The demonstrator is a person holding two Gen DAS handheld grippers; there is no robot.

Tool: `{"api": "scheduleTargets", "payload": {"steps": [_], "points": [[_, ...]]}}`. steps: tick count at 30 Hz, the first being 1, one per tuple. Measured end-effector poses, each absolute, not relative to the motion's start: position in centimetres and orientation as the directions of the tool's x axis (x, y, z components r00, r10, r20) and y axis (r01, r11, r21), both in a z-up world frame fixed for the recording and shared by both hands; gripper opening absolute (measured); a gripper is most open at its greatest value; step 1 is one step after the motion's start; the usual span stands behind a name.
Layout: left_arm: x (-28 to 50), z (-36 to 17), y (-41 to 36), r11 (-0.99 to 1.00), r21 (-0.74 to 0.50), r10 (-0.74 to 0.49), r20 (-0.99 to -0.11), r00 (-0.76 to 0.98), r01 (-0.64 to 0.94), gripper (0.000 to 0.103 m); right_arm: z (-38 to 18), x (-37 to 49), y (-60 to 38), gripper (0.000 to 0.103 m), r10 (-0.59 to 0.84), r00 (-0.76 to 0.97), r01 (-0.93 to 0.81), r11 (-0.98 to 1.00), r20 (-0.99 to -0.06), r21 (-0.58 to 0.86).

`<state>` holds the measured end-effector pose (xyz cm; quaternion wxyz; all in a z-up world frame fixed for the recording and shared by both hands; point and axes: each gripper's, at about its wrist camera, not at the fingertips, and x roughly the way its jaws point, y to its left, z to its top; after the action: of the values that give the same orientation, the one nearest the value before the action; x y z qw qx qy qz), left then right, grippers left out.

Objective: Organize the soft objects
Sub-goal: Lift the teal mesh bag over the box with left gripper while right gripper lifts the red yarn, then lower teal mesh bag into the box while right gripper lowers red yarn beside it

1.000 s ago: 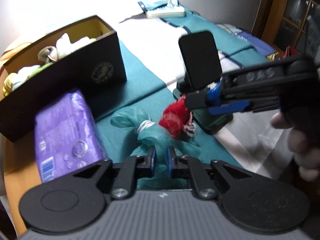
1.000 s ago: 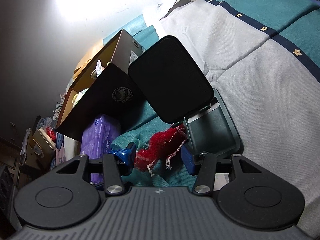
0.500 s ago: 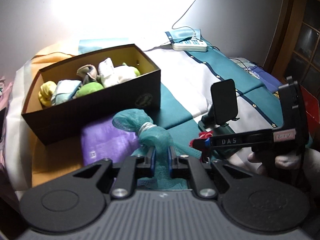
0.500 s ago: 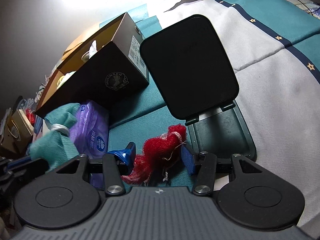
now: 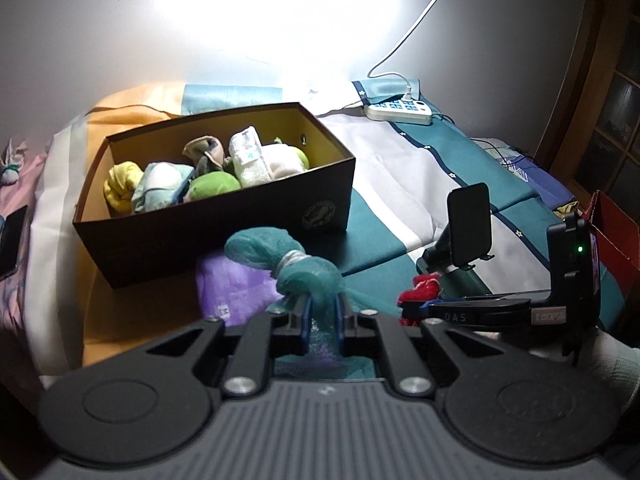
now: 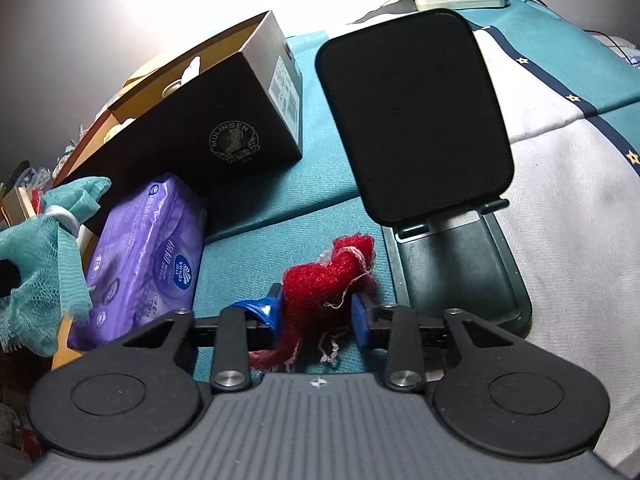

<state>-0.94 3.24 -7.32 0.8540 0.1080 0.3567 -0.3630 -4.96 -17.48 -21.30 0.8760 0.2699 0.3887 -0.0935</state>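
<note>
left gripper [image 5: 321,312] pinching teal mesh [image 5: 308,276], raised higher | right gripper [image 6: 318,314] now pinching red mesh [image 6: 324,280]

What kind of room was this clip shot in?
Probably a bedroom: the work surface is a bed with a teal and white bedspread, a power strip lies on it, and a wooden glass-paned cabinet stands alongside.

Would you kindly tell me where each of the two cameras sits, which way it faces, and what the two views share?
Left wrist: sits behind the left tool, raised over the bed, facing the open box and the wall; its fingers pinch a teal mesh bundle; the right tool and a hand show at right.
Right wrist: sits behind the right tool, low, facing the phone stand and the box side; its fingers hold a red bundle.
Shared: box, purple pack, both bundles, stand, power strip.
</note>
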Motion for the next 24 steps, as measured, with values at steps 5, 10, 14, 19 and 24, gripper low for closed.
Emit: {"api": "scheduleTargets", "payload": {"steps": [5,10,14,19,24], "points": [[-0.2,-6.5,4.1,0.705,-0.080,-0.566,-0.662,0.491,0.704,0.008,-19.7,-6.0,-17.0,0.009,0.063,0.721,0.345,0.831,-0.690,0.437],[1.6,-5.1,5.2,0.708,-0.082,-0.589,-0.617,0.522,0.702,0.008,-16.9,-6.3,-16.9,0.009,0.087,0.775,0.295,0.827,-0.626,0.479],[4.1,-3.9,6.1,0.725,-0.066,-0.586,-0.580,0.565,0.685,0.008,-14.2,-5.3,-17.1,0.009,0.074,0.815,0.267,0.834,-0.575,0.484],[8.3,-2.5,6.8,0.758,-0.038,-0.568,-0.530,0.630,0.651,0.008,-11.2,-3.8,-17.5,0.010,0.046,0.858,0.242,0.843,-0.512,0.481],[13.1,-2.1,6.6,0.779,-0.049,-0.558,-0.510,0.655,0.625,0.008,-9.6,-3.1,-17.3,0.009,0.028,0.884,0.216,0.862,-0.467,0.459]]}}
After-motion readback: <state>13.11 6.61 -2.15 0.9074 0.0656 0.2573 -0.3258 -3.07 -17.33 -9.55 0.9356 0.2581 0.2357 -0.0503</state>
